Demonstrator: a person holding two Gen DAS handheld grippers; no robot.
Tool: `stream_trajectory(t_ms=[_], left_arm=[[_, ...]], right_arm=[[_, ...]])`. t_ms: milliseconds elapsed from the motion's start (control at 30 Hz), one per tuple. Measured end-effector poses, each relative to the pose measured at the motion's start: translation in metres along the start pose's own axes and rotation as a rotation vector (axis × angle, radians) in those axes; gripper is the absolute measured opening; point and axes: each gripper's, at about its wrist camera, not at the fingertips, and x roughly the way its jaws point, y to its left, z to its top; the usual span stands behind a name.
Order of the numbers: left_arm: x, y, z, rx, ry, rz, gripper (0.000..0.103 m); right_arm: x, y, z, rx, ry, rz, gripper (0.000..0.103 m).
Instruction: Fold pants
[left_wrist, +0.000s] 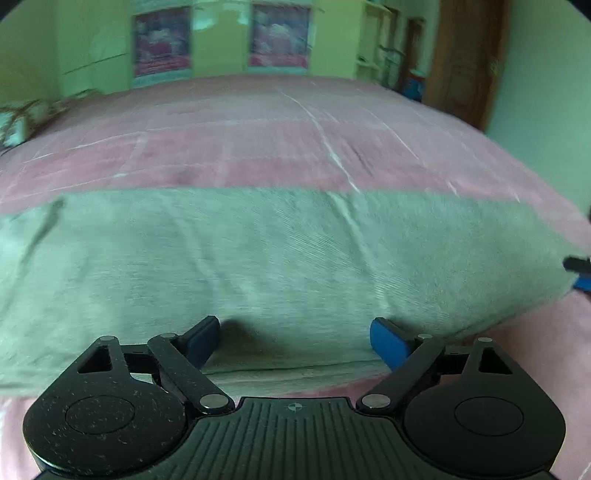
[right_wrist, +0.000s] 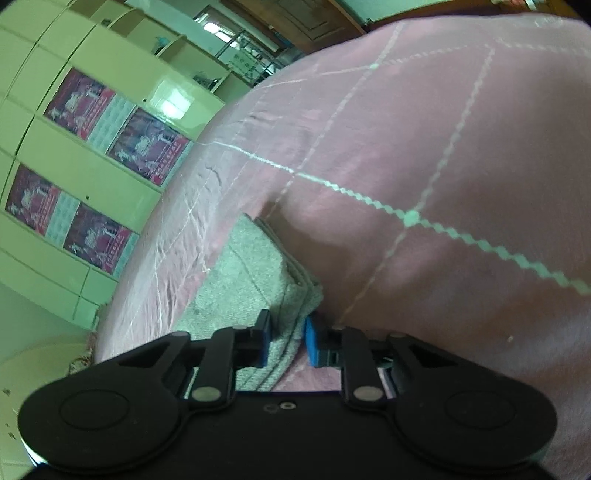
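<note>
**Two grippers at folded pants on the bed**

Left wrist view: the left gripper (left_wrist: 293, 341) has its blue-padded fingers (left_wrist: 386, 343) spread wide over the near edge of the grey-green pants (left_wrist: 280, 258). Nothing sits between the pads. The pants lie as a broad folded band across the pink bedspread (left_wrist: 258, 147), running side to side near the bed's front edge. A tip of the right gripper (left_wrist: 580, 273) shows at the pants' right end. Green cabinets (left_wrist: 221, 40) stand beyond the bed's far edge.

Right wrist view: the right gripper (right_wrist: 288, 339) has its fingers drawn narrow, pinching the layered end of the pants (right_wrist: 255, 273), fabric caught between the pads. The bedspread (right_wrist: 443, 147) fills the rest.
</note>
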Motion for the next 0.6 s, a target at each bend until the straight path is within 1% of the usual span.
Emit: stream_trajectory(t_ms=[67,167,300,367,433,533,600], left_arm=[[-0.017,0.024,-0.005,-0.036,-0.038,0.008,0.078],[-0.039,0.083,-0.016,-0.102,-0.074,0.059,0.076],[-0.074,0.171,-0.025,-0.133,-0.113,0.200,0.075],[-0.091,0.218,-0.029,-0.166,-0.122,0.268,0.075],[-0.105,0.263,-0.036,-0.218,-0.122,0.314,0.075],[-0.118,0.316,-0.050,-0.299,-0.130,0.349,0.075],[-0.124,0.338,-0.059,-0.335,-0.138,0.361,0.075]], right_arm=[[-0.006,0.009,0.001,-0.019,-0.016,0.012,0.009],[-0.012,0.033,-0.001,-0.068,-0.023,0.049,0.009],[-0.011,0.090,-0.024,-0.193,-0.012,0.113,0.009],[-0.005,0.127,-0.047,-0.270,0.001,0.144,0.009],[0.003,0.163,-0.072,-0.334,0.019,0.180,0.009],[0.021,0.217,-0.118,-0.418,0.071,0.243,0.009],[0.037,0.252,-0.157,-0.473,0.130,0.286,0.009]])
